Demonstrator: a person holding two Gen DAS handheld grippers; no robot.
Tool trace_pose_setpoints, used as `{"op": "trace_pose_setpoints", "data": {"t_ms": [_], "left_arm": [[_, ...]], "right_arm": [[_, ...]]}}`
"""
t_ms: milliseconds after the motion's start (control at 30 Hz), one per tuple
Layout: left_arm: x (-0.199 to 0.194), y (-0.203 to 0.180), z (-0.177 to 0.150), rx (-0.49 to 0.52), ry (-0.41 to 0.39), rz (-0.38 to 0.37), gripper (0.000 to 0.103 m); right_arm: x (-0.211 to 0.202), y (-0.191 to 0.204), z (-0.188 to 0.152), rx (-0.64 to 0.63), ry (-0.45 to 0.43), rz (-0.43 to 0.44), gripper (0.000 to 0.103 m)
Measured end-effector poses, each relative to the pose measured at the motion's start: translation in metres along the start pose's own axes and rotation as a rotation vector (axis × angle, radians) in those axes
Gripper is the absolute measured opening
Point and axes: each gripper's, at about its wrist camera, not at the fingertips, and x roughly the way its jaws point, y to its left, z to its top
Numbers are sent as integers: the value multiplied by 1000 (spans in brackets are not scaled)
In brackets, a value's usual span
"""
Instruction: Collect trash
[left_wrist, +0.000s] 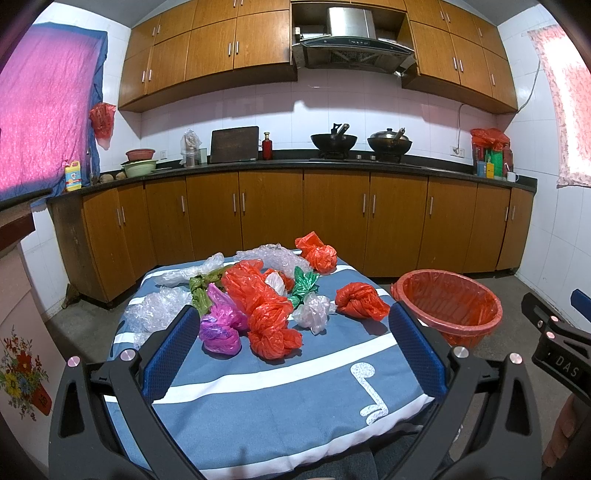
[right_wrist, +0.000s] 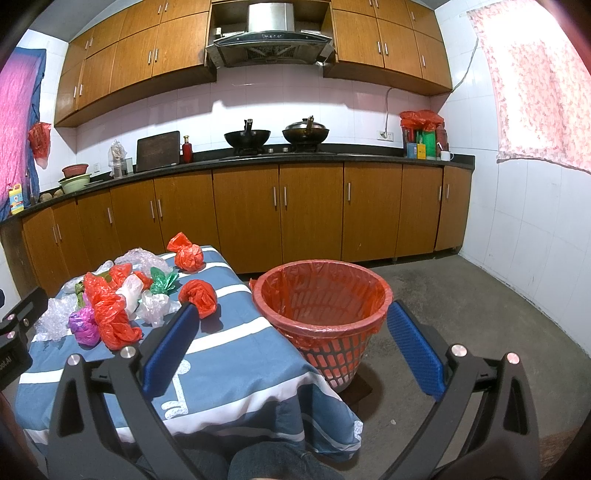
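Left gripper (left_wrist: 291, 343) jaws wide, empty; knotted plastic bags (left_wrist: 271, 321) lie just beyond its fingertips on the striped cloth (left_wrist: 258, 402). Right gripper (right_wrist: 291, 339) also wide, empty, with the lined basket (right_wrist: 321, 306) framed between its fingers, probably placed beside the table for short drops.

The table (left_wrist: 258, 406) runs off the lower edge; the basket's (left_wrist: 448, 306) base hides behind the cloth's corner.
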Motion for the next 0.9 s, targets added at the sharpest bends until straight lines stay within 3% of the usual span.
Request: {"op": "trace_pose_setpoints", "data": {"t_ms": [900], "left_arm": [[0, 0, 0, 0, 2, 0, 101]], "right_arm": [[3, -1, -1, 3, 4, 1, 99]]}}
